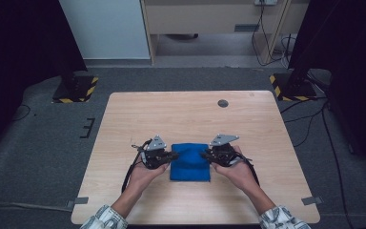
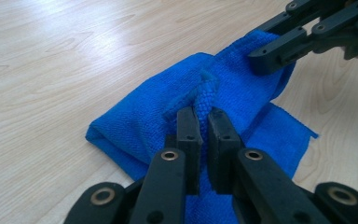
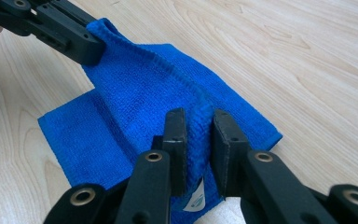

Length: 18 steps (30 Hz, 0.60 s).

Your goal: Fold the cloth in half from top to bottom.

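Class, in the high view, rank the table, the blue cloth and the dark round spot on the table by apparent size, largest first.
1. Table
2. Blue cloth
3. Dark round spot, smallest by far, though it lies farther from the camera.

1. We count one folded blue microfibre cloth [image 1: 189, 162]
2. We count two black two-jaw grippers, left gripper [image 1: 173, 155] and right gripper [image 1: 205, 154]
3. We count one light wooden table [image 1: 181, 114]
4. We count two yellow-and-black striped stand bases [image 1: 76, 89]
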{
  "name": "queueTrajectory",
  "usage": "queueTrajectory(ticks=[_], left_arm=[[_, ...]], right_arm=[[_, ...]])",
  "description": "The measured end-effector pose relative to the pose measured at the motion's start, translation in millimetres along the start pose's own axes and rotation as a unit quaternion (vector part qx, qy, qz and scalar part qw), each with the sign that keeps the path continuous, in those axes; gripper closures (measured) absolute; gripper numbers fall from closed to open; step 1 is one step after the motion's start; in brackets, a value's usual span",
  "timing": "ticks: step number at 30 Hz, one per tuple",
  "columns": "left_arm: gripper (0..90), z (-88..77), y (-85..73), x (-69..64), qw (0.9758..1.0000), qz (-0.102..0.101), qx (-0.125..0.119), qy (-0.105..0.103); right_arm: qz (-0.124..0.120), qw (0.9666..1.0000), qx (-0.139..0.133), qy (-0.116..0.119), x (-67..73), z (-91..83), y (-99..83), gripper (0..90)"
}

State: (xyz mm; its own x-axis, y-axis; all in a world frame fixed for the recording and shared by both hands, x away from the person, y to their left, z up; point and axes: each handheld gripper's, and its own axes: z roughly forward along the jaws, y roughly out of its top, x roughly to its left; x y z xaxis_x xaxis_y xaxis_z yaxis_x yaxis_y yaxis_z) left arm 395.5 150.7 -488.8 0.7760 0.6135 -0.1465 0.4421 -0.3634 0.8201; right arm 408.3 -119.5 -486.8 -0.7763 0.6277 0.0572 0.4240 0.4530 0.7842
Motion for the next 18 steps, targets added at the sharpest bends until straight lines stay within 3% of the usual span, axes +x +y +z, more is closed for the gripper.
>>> queueTrajectory(ticks=[8,18], left_arm=[[80.9,0.5,-12.0,-5.2,0.9999,0.004,0.011,-0.009],[76.4,0.0,-18.4,-7.7,0.9997,0.004,0.016,-0.017]], right_arm=[[-0.003,1.0,0.004,0.002,4.8,-1.7,-5.4,72.5],[0.004,1.0,0.009,-0.001,8.7,-6.7,-7.5,54.6]])
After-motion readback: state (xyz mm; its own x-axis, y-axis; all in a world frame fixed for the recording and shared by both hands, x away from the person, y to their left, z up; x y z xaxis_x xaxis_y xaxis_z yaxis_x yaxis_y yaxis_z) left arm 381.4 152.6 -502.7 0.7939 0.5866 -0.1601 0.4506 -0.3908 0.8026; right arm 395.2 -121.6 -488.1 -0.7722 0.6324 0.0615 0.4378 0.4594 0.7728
